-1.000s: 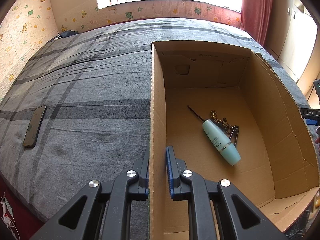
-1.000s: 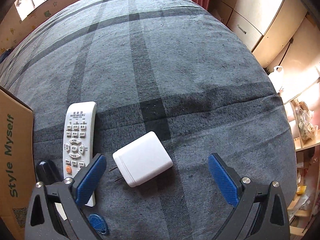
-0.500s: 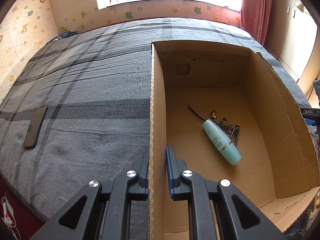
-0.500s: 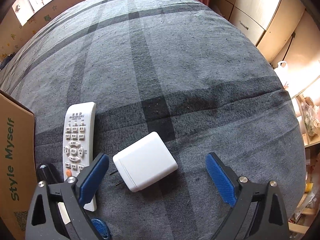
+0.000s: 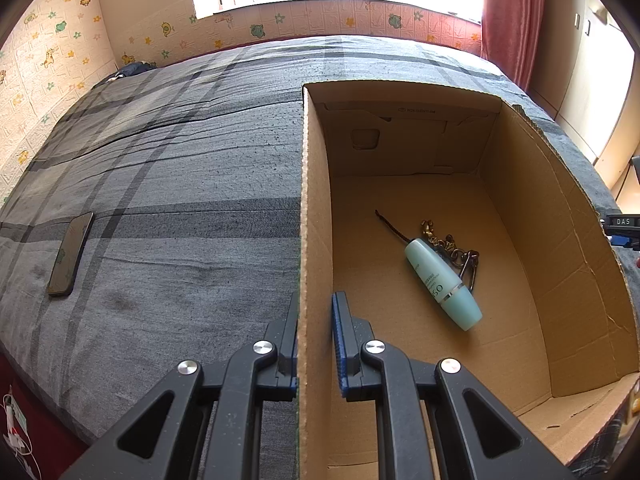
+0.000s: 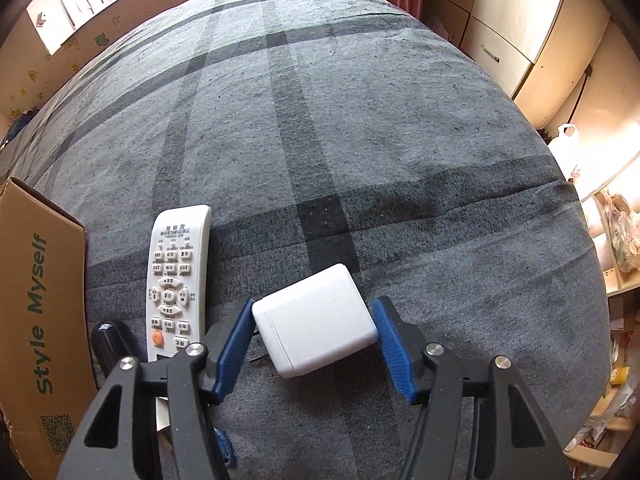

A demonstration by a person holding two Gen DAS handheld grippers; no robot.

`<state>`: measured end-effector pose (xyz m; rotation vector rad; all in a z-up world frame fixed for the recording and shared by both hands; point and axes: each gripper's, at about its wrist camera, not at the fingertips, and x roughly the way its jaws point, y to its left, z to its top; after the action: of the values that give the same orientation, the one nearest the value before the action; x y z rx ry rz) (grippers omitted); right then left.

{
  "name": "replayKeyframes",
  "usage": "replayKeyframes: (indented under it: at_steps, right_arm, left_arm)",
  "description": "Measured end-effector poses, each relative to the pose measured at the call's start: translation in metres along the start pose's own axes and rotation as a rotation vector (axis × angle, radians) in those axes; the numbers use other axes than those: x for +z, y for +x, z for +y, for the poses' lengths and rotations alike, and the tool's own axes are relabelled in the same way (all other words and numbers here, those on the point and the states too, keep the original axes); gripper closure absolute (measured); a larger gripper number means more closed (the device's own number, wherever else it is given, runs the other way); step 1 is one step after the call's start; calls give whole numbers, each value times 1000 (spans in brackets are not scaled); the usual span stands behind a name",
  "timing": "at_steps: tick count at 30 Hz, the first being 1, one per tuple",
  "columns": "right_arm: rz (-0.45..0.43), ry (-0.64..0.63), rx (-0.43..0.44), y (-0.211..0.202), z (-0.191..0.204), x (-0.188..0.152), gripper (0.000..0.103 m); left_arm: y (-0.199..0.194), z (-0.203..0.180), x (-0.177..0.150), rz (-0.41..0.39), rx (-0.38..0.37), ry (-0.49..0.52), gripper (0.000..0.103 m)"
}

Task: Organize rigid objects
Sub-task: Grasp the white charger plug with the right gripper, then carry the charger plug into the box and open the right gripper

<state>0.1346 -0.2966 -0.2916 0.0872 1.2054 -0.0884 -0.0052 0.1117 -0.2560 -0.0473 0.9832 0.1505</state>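
Two items, a teal bottle and a keychain, lie in the cardboard box that my left tongs clamp by its wall; my right tongs, closing, bracket the white charger on the bed, pads apparently just touching; remote and phone remain out.

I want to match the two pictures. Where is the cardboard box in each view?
Left wrist view: the cardboard box fills the right half; the left hand-held gripper clamps its left wall.
Right wrist view: only its printed outer wall shows at the left edge.
Shared landmark: the grey plaid bedcover.
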Motion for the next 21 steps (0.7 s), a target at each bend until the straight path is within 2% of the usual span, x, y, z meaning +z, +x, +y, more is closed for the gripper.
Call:
replayKeyframes:
  at_steps: [12, 21]
  right_arm:
    - [-61, -86, 27, -53, 26, 11, 38]
    - [-119, -201, 89, -96, 72, 7, 39]
  left_arm:
    - [-1, -1, 0, 0, 0, -1, 89]
    - [-1, -1, 1, 0, -3, -1, 89]
